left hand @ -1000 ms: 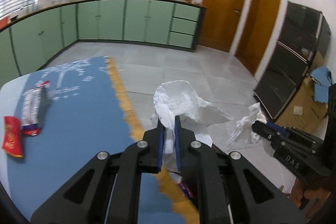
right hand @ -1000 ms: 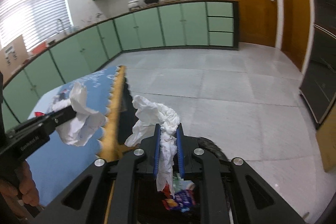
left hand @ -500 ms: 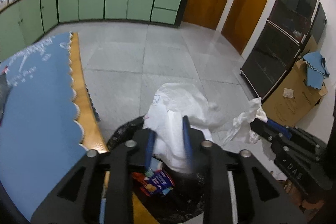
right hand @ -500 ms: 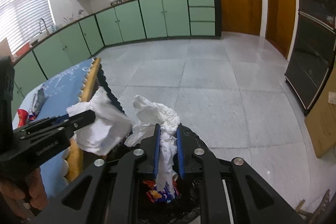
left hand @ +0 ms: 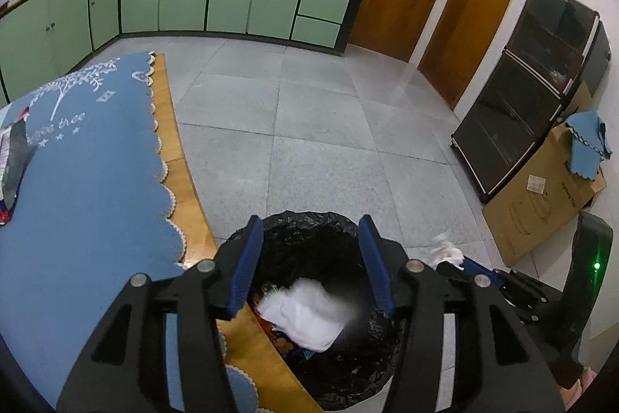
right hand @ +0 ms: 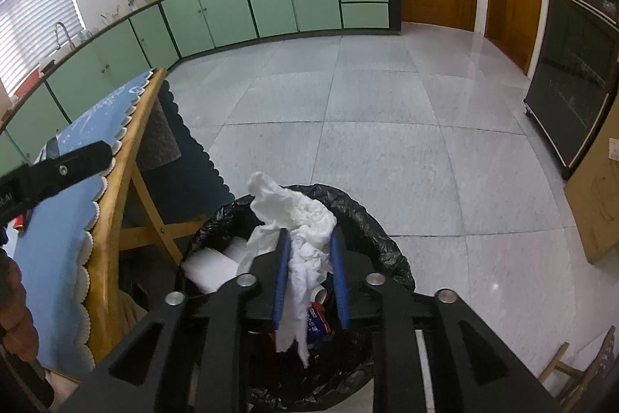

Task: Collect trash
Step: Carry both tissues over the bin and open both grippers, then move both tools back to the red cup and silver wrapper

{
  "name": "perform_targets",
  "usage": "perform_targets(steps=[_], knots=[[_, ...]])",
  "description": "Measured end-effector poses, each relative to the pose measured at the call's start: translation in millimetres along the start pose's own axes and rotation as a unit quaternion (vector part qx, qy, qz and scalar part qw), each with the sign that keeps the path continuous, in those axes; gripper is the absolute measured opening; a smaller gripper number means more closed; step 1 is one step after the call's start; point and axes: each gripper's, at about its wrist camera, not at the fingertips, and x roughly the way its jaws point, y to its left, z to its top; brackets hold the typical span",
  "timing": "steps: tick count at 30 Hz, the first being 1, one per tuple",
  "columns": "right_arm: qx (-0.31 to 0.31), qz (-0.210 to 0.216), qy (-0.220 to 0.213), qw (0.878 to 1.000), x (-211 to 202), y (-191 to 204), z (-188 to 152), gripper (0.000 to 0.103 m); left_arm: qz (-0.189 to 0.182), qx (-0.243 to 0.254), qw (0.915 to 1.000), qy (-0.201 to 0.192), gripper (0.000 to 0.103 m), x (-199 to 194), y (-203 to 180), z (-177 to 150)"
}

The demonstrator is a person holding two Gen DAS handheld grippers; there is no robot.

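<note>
The left hand-held gripper [left hand: 310, 239] hangs over the trash bin [left hand: 309, 223], its blue fingers [left hand: 247, 266] spread wide with nothing between them. Directly below, inside the black liner, lies a white crumpled plastic bag [left hand: 305, 312], blurred, resting on colourful wrappers [left hand: 280, 339] at the bin's bottom. The bin stands on the floor, tucked against the right edge of the table [left hand: 182, 173], whose wooden rim shows beside a blue scalloped cloth [left hand: 77, 180]. At the table's left edge lies a snack packet [left hand: 11, 157], only partly in view.

The right hand-held gripper [right hand: 308, 242] is also above the bin [right hand: 371, 223]. Its fingers [right hand: 280, 269] stand a little apart, and a twisted wad of white tissue [right hand: 305, 246] fills the gap between them; the wad bunches above the fingertips and trails down below them toward the bin's mouth. Whether the pads press it on both sides cannot be told for certain, though it stays lodged between them. Inside the bin, to the left of the tissue, the white bag [right hand: 211, 266] is visible, with a red and blue wrapper [right hand: 319, 320] under the hanging end.

In the left wrist view the right hand-held gripper [left hand: 460, 262] shows low at the right, with a bit of white tissue [left hand: 445, 252] at its tip.
</note>
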Motion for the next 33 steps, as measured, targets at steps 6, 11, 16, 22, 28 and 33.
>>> perform_targets(steps=[6, 11, 16, 22, 28, 33], knots=[[-0.005, 0.003, -0.003, 1.000, -3, 3, 2, 0.049, 0.015, 0.005, 0.9997, -0.019, 0.051, -14, 1, 3], [-0.005, 0.015, -0.013, 1.000, -12, 11, 10, 0.059, 0.032, -0.002, 0.9989, -0.034, 0.057, -30, 14, 4], [-0.024, 0.042, -0.041, 0.998, -26, 44, 28, 0.072, 0.077, -0.016, 0.9951, -0.061, 0.063, -58, 45, 1], [-0.073, 0.099, -0.069, 0.990, -31, 115, 47, 0.081, 0.175, -0.055, 0.9785, -0.094, 0.068, -105, 112, -11], [-0.113, 0.149, -0.078, 0.979, -19, 190, 56, 0.081, 0.278, -0.107, 0.9502, -0.091, 0.070, -142, 196, -28], [-0.132, 0.173, -0.076, 0.973, -4, 242, 56, 0.081, 0.296, -0.149, 0.9402, -0.077, 0.074, -153, 249, -33]])
